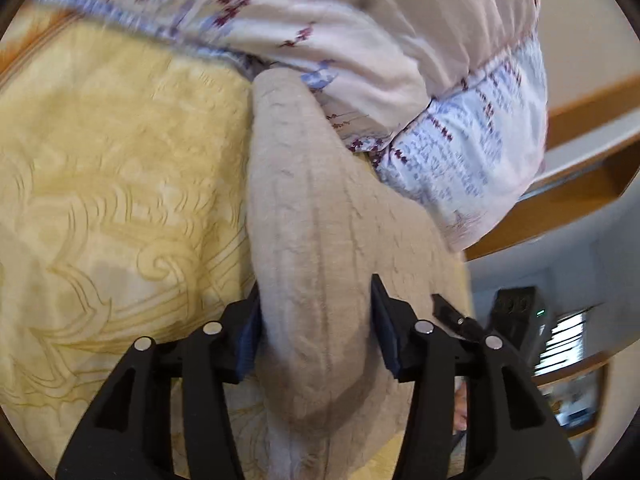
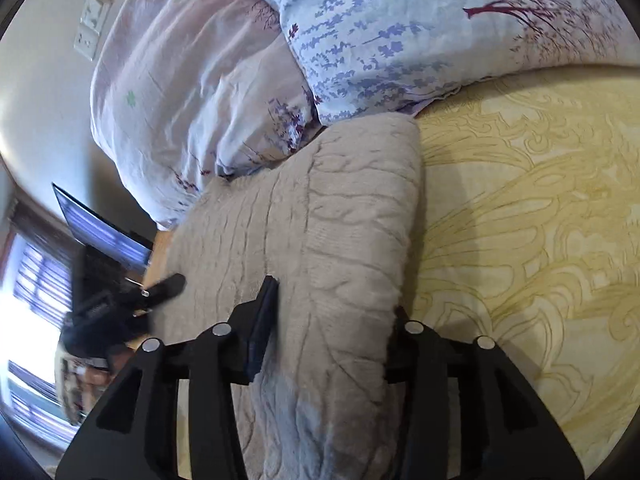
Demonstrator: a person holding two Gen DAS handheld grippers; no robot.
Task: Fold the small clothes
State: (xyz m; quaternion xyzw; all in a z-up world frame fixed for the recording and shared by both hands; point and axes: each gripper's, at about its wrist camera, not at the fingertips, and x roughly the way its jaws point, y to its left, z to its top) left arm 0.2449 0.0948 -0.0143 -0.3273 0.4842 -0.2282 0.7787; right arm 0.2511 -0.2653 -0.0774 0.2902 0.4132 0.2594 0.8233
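A beige cable-knit garment (image 1: 304, 208) lies in a thick fold on the yellow bedspread (image 1: 100, 160). My left gripper (image 1: 316, 328) is shut on its near end, and the bulky fold fills the gap between the blue pads (image 1: 250, 336). In the right wrist view the same garment (image 2: 320, 200) stretches away toward the pillows. My right gripper (image 2: 332, 320) is shut on another thick fold of it, with one pad (image 2: 264, 320) pressed into the knit. The left gripper's fingers (image 2: 164, 286) show at the garment's left edge.
A floral duvet and pillows (image 2: 400, 40) are piled behind the garment, touching its far end. The yellow bedspread (image 2: 520, 220) spreads out to the right. Past the bed's left edge are a dark screen (image 2: 100, 232), a window (image 2: 28, 300) and a wall switch (image 2: 92, 24).
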